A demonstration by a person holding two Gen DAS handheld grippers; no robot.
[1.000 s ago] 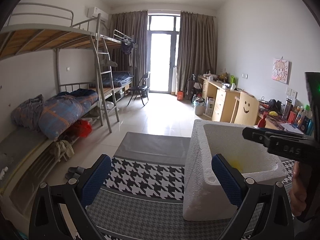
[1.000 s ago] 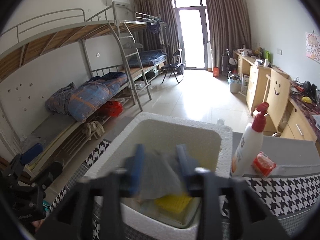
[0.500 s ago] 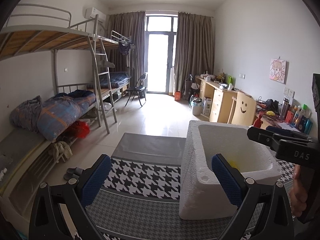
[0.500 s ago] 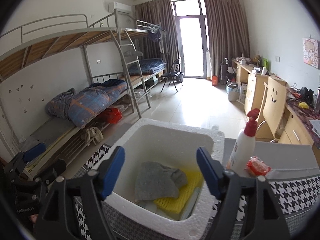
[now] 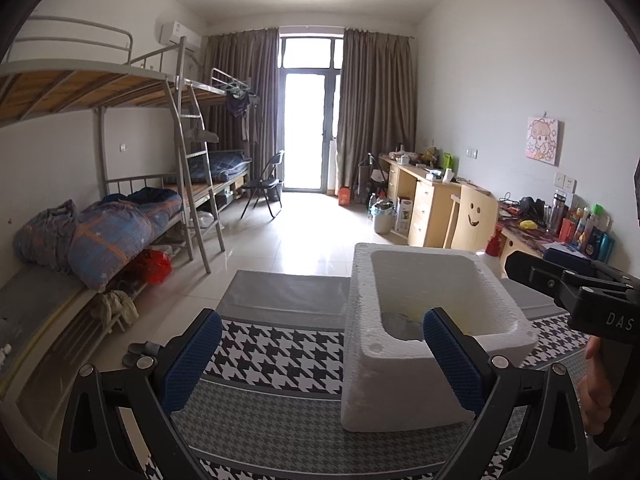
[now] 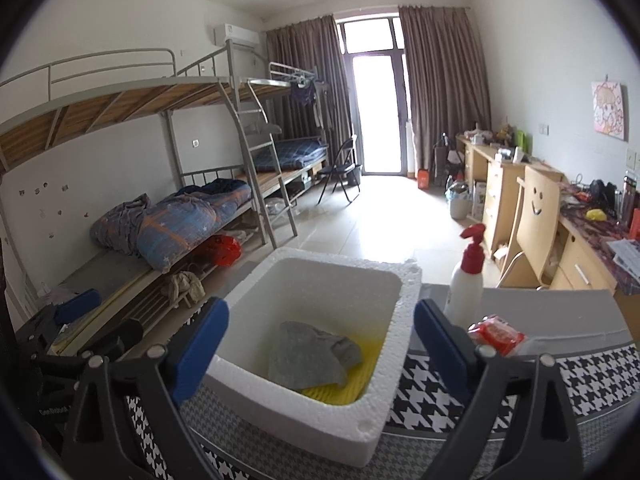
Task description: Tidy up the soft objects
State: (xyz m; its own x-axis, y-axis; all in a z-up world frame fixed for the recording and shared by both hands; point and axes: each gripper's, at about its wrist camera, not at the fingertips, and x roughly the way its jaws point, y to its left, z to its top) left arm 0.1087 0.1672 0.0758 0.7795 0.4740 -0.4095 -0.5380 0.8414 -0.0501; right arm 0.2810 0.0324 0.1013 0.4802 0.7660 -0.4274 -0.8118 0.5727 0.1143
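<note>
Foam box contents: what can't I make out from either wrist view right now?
- Yellow sponge: right wrist view, partly covered by the grey cloth; full shape unknown.
- Foam box floor: left wrist view, near wall and left gripper finger hide most of it.
- Red packet: label too small.
- Right gripper: jaws opening, nothing between them.

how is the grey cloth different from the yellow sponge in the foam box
The grey cloth is crumpled and plain; the yellow sponge lies flat and looks ribbed. The cloth sits on top; the sponge is underneath, partly covered. Both lie loose in the white foam box, with no gripper touching them.
</note>
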